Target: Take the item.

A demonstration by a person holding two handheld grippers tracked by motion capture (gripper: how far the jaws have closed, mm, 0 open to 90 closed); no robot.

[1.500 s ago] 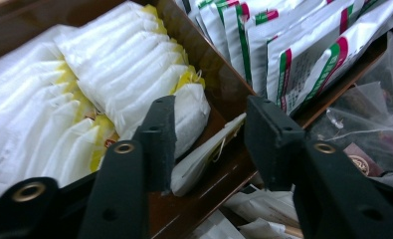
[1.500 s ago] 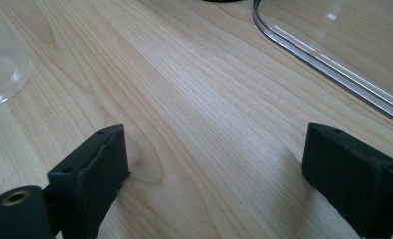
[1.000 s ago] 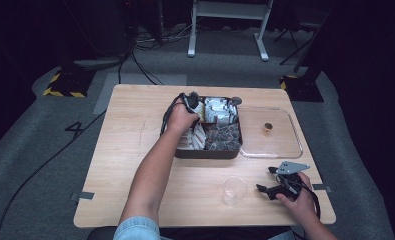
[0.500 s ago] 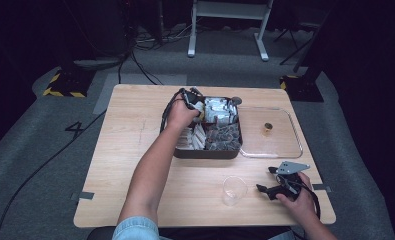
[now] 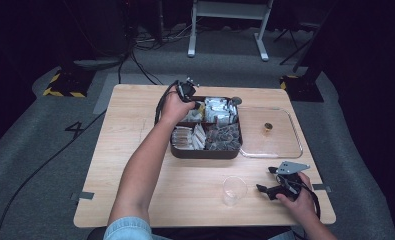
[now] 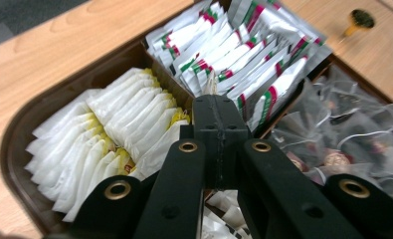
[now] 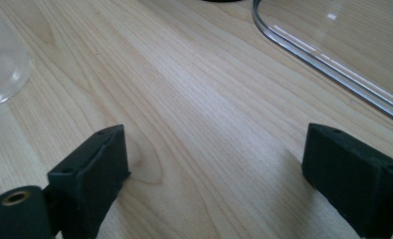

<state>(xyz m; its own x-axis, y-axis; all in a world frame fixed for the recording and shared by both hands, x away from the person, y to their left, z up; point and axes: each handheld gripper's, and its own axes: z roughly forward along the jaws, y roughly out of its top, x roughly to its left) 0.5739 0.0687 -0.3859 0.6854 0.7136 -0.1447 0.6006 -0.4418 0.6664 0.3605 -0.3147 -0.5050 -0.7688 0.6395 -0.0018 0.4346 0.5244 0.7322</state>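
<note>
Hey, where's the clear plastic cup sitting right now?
In the high view the clear cup stands on the table's near right part, just left of the right gripper and in front of the brown tray.

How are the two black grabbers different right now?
The left gripper has its jaws pressed together; the right gripper has its jaws wide apart. The left gripper hangs above the brown tray of tea packets; the right gripper sits low over the bare wooden table, nothing between its jaws. Both are black.
</note>
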